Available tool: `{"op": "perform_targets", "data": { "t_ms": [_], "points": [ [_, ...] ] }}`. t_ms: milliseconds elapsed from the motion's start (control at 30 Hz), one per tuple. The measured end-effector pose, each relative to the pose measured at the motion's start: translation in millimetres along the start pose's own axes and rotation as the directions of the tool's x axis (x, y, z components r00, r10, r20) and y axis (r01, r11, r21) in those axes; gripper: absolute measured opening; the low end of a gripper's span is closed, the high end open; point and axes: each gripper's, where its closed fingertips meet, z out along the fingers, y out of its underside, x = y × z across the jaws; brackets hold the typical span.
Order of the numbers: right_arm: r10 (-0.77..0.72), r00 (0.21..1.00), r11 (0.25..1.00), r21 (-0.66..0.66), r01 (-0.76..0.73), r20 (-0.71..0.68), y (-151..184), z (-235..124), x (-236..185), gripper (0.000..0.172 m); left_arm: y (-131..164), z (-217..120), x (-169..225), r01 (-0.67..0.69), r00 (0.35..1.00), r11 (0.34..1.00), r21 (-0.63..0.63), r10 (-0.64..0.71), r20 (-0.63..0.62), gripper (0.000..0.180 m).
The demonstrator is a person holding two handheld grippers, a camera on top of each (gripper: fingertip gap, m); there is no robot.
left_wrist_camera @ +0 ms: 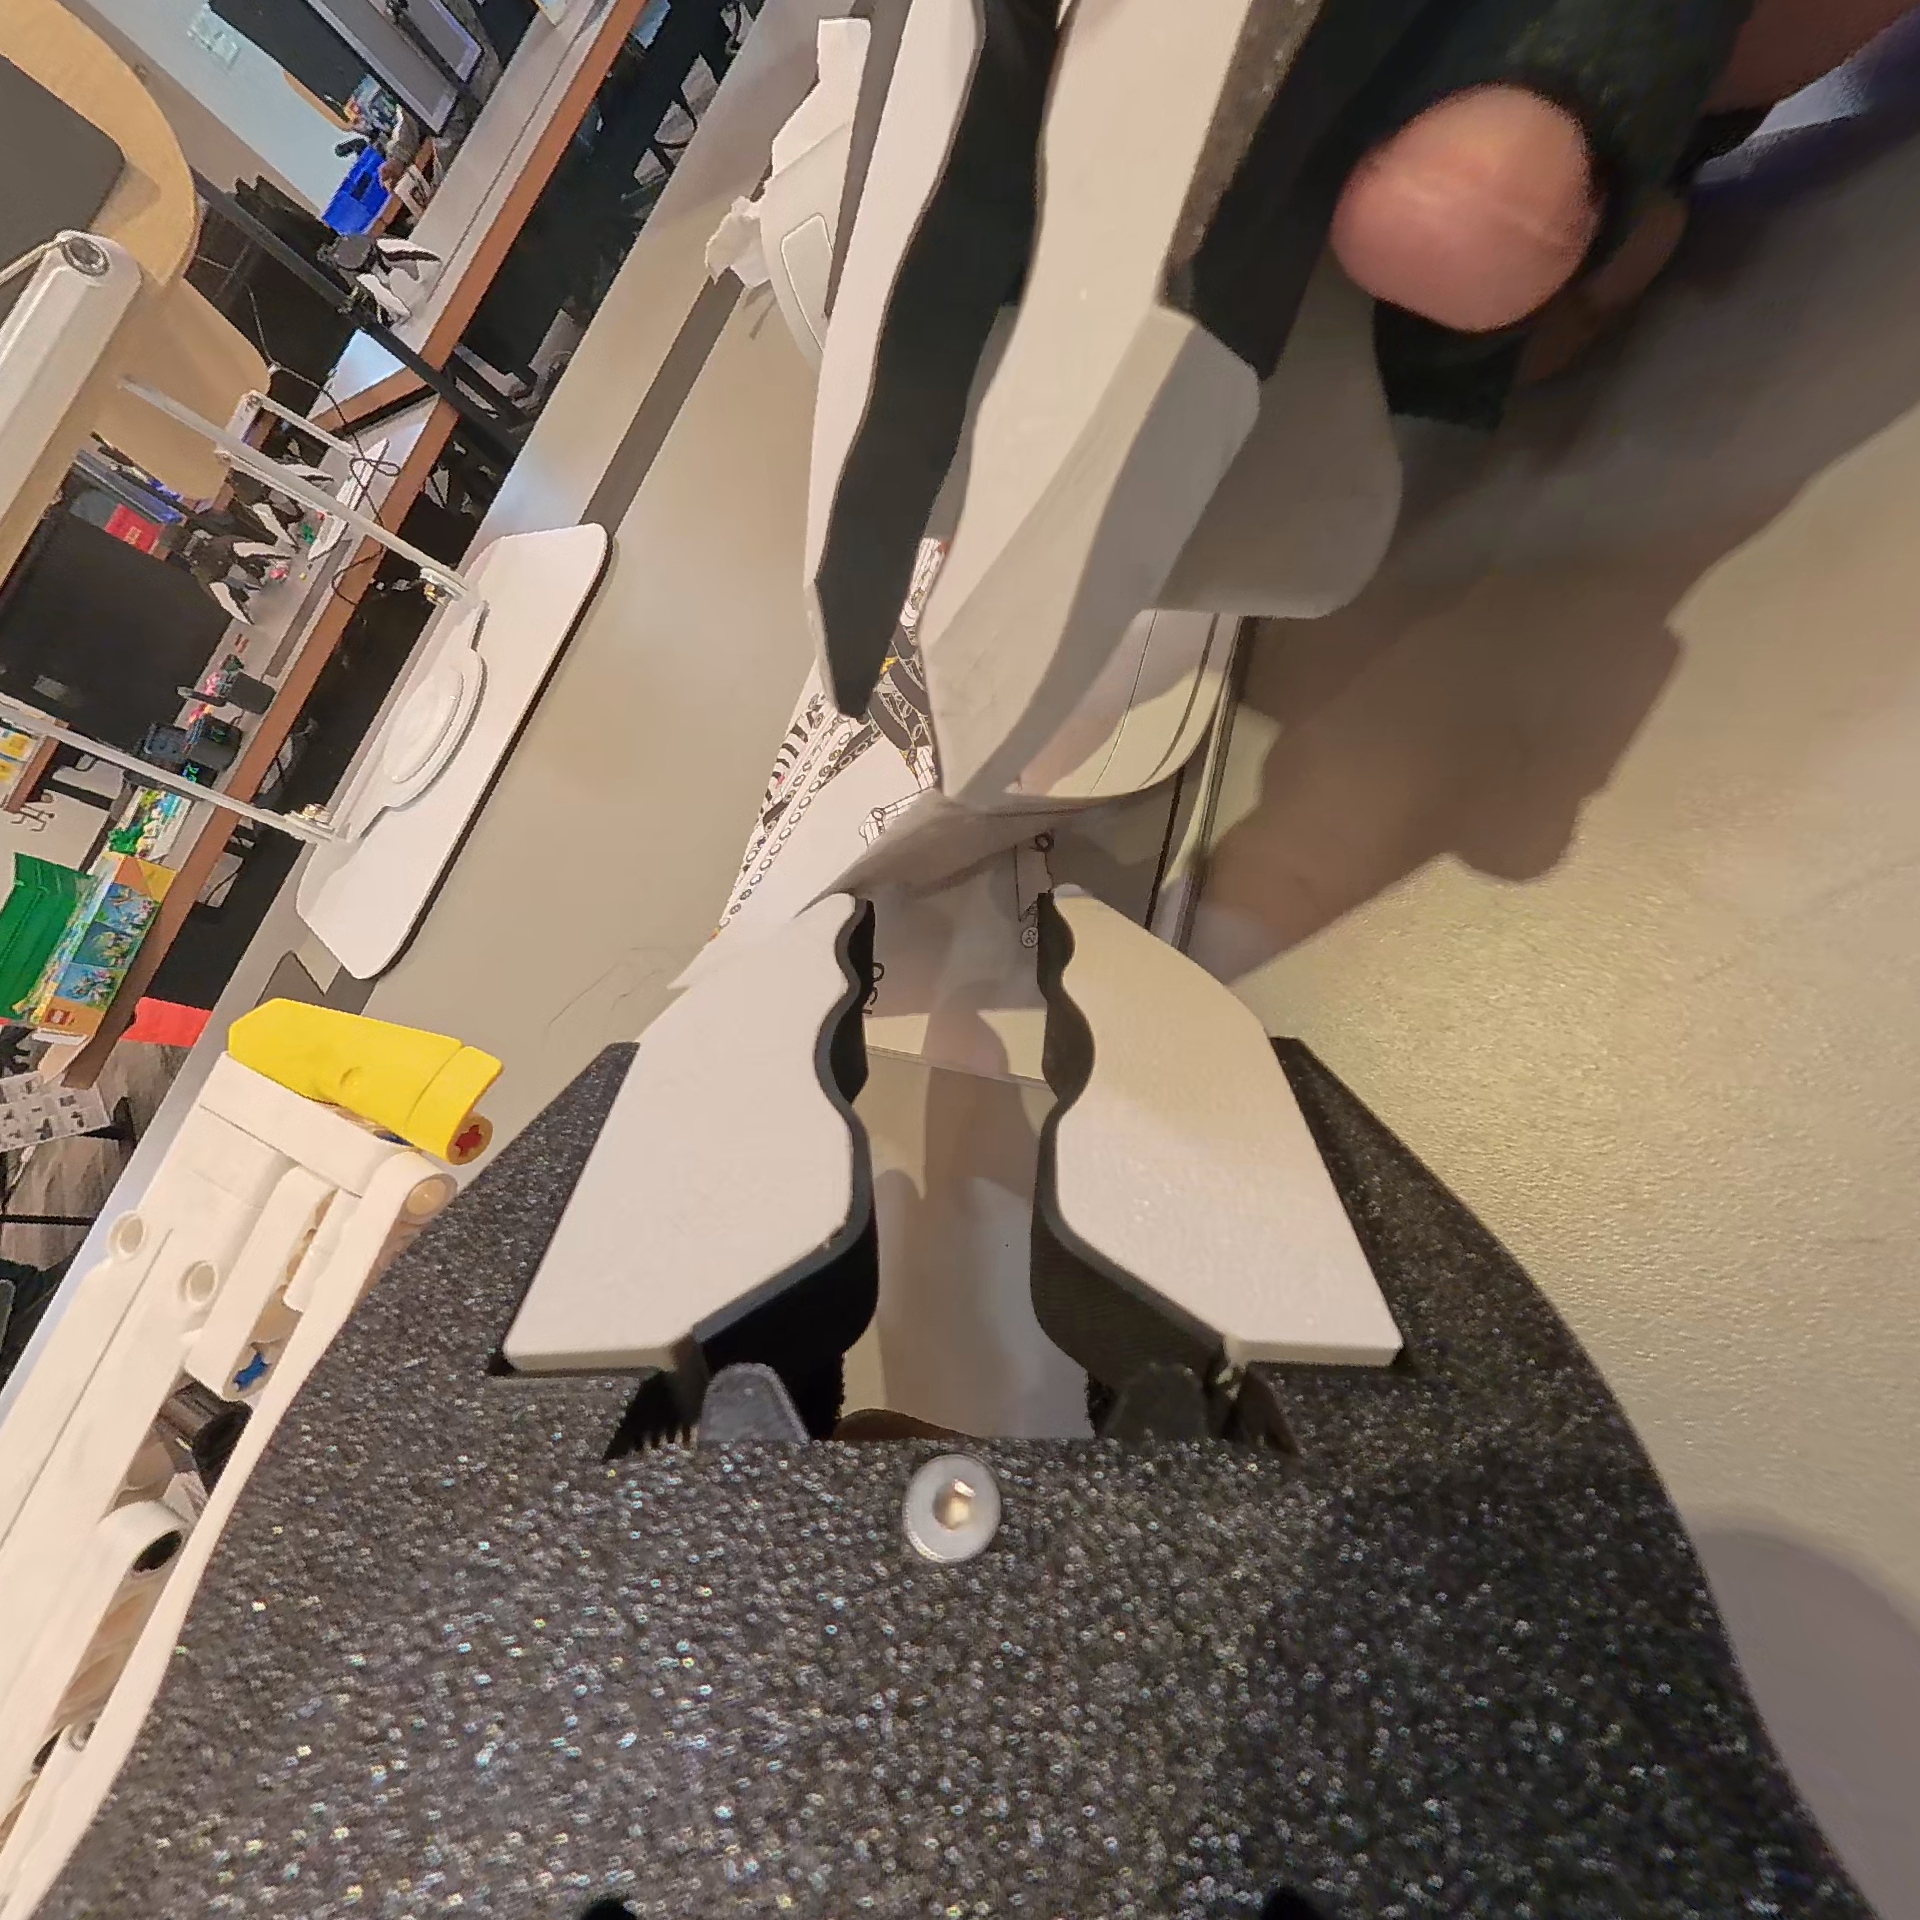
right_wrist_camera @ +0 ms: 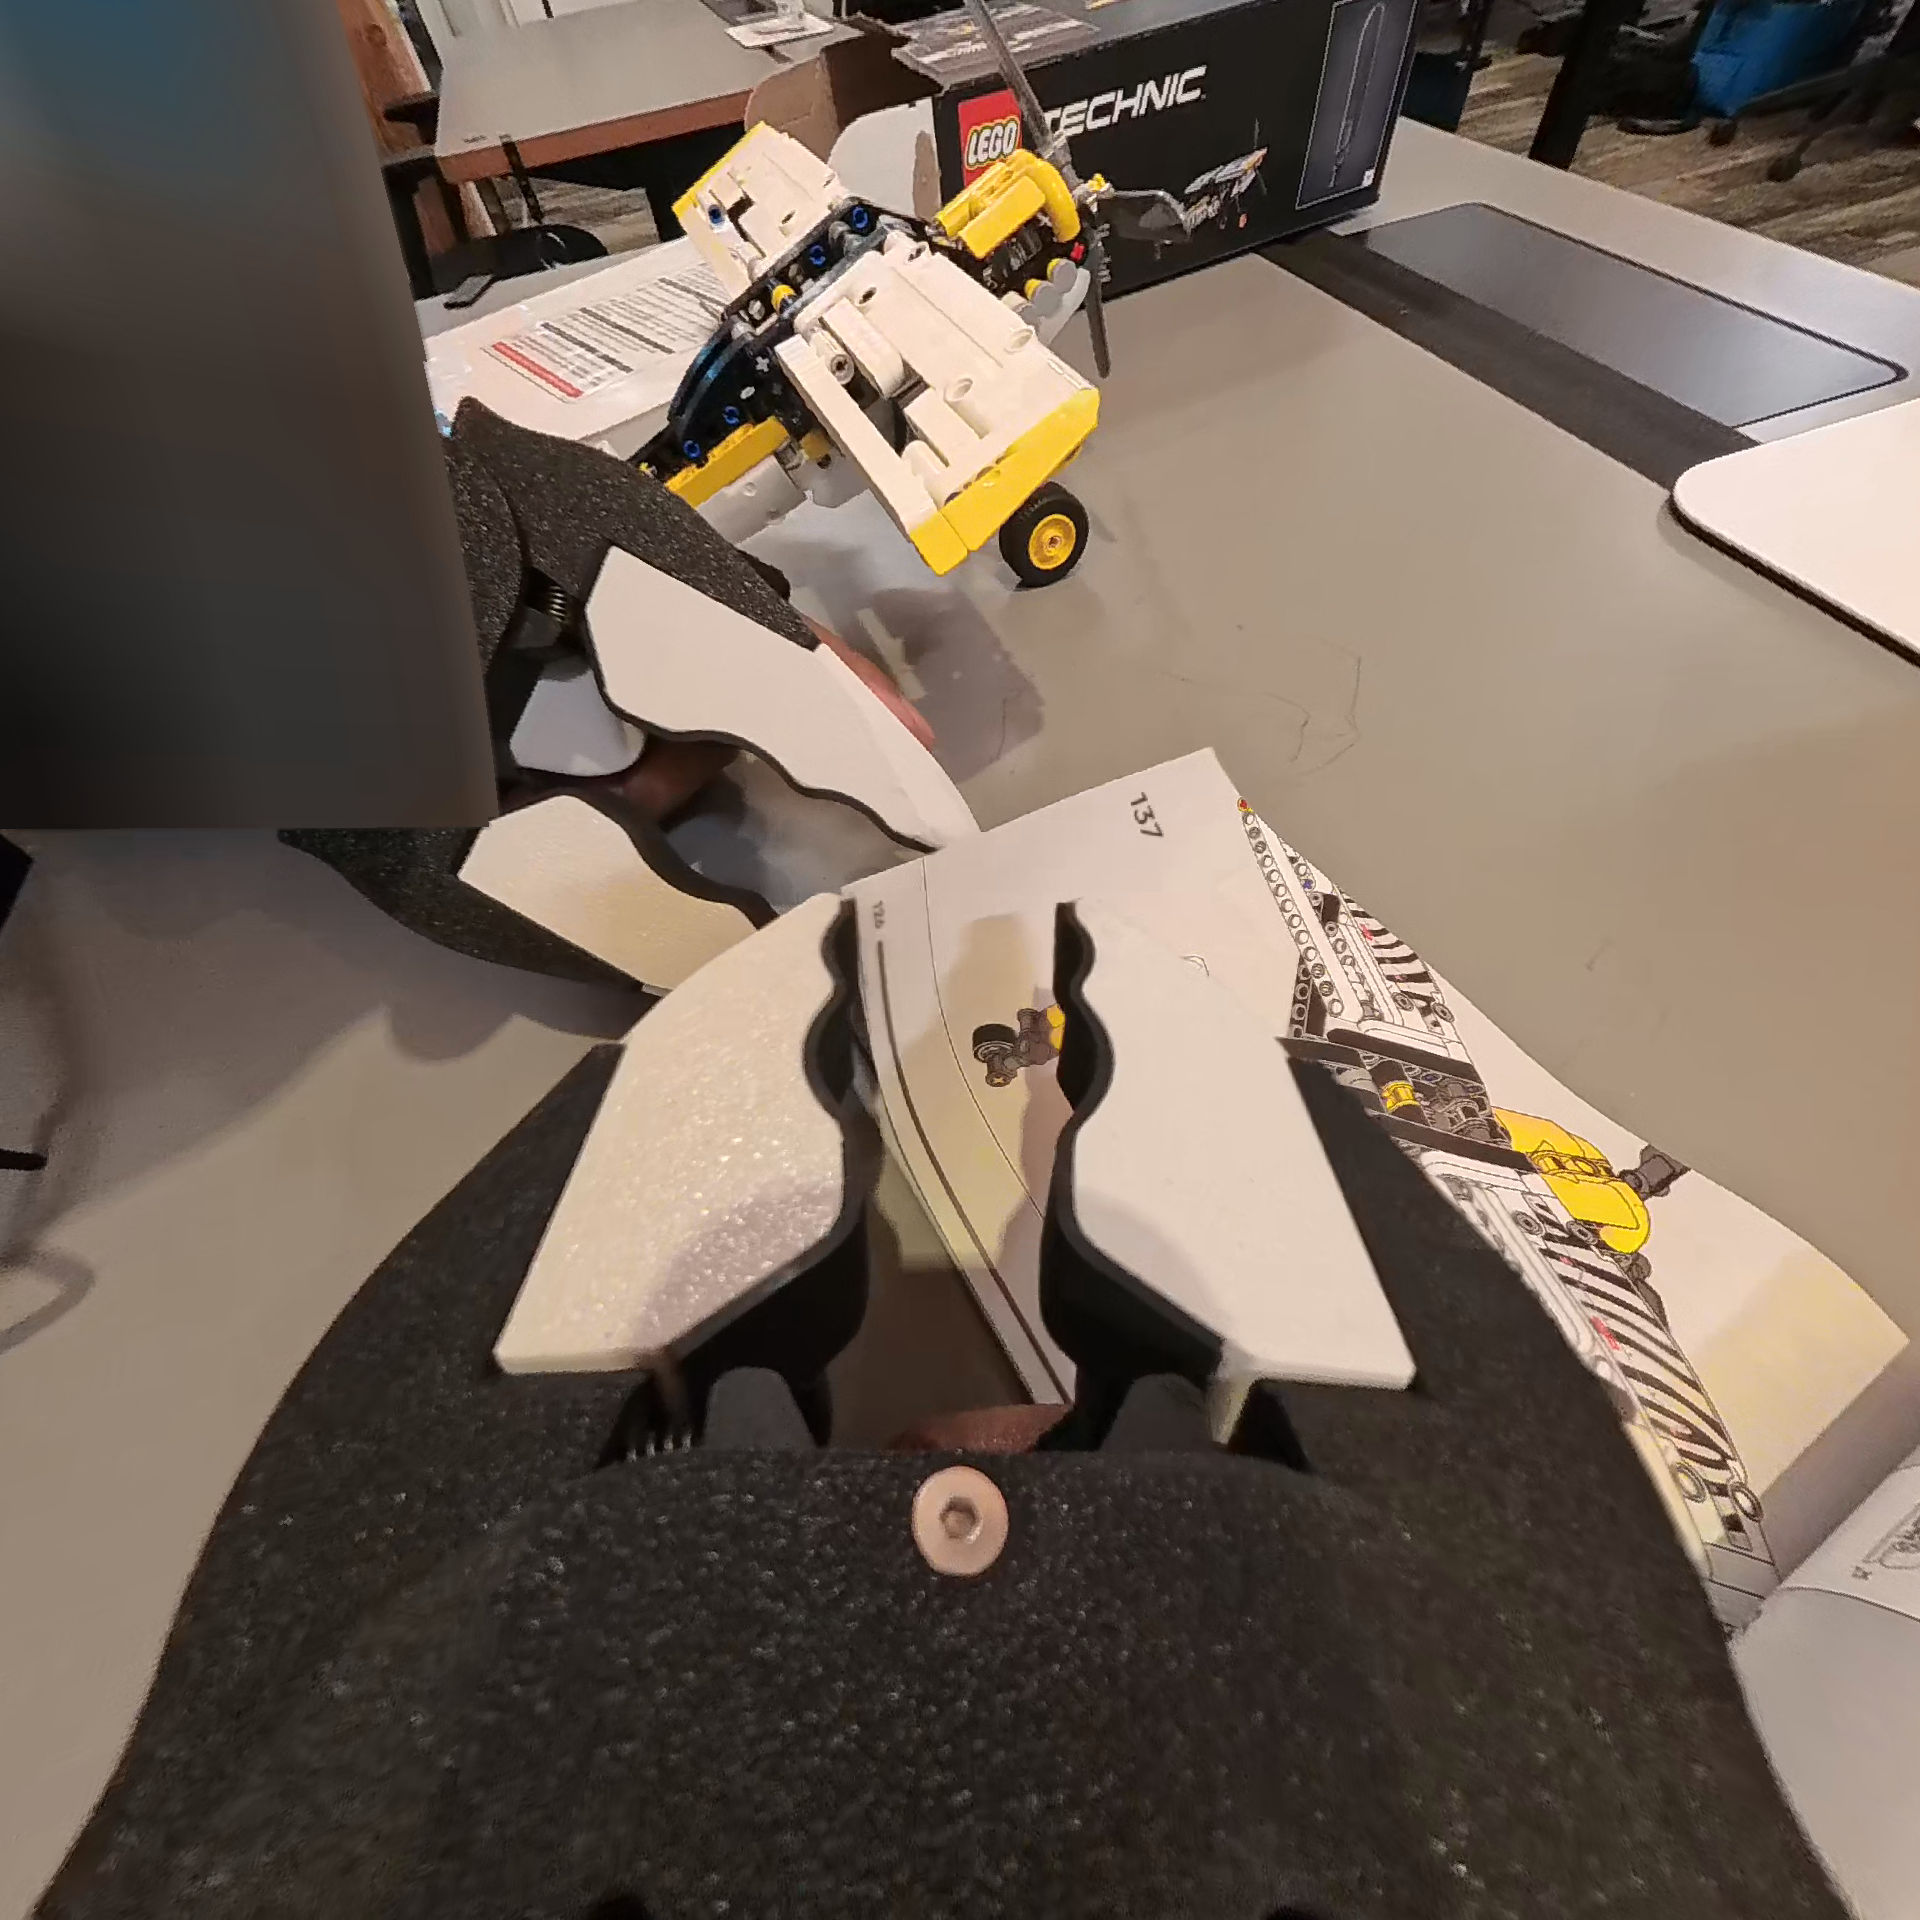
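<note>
An open instruction booklet (right_wrist_camera: 1195, 862) with drawings of a plane lies on the grey table (right_wrist_camera: 1351, 623). My right gripper (right_wrist_camera: 956, 920) is open, and its fingers stand either side of a raised, curved page near the booklet's top corner without pressing on it. My left gripper (right_wrist_camera: 857, 862) comes in from the left, also open, with its tips at the same page corner. In the left wrist view, my left gripper (left_wrist_camera: 951, 920) has the bent page edge between its open fingers. The right gripper (left_wrist_camera: 914, 753) reaches down from above onto the booklet (left_wrist_camera: 810, 800).
A yellow and white brick-built plane (right_wrist_camera: 883, 364) stands behind the booklet; part of it shows in the left wrist view (left_wrist_camera: 343, 1091). A black box (right_wrist_camera: 1195, 135) stands at the back. A white board (right_wrist_camera: 1818, 520) lies at the right. A gloved hand's thumb (left_wrist_camera: 1455, 208) holds the right gripper. My left and right fingertips are right by each other.
</note>
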Motion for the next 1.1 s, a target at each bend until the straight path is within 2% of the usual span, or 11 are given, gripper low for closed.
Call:
{"op": "perform_targets", "data": {
  "t_ms": [300, 700, 1100],
  "points": [
    [0.041, 0.999, 0.999, -0.01, -0.041, 0.021, 2.0, -0.5, 0.1, 0.027, 0.4, -0.1, 0.3, -0.001, 1.0, 1.0, 0.0, 0.001, 0.0, 0.031],
    [0.017, 0.999, 0.999, -0.052, -0.015, 0.051, 7.4, 1.8, -7.6, 0.0, 1.0, -0.3, 0.6, -0.004, 1.0, 1.0, -0.002, 0.004, 0.002, 0.031],
    [0.104, 0.994, 0.995, -0.007, -0.104, -0.013, 2.3, -8.2, 4.9, 0.0, 4.6, -1.2, -2.0, -0.015, 1.0, 1.0, -0.02, 0.015, 0.017, 0.031]
  ]
}}
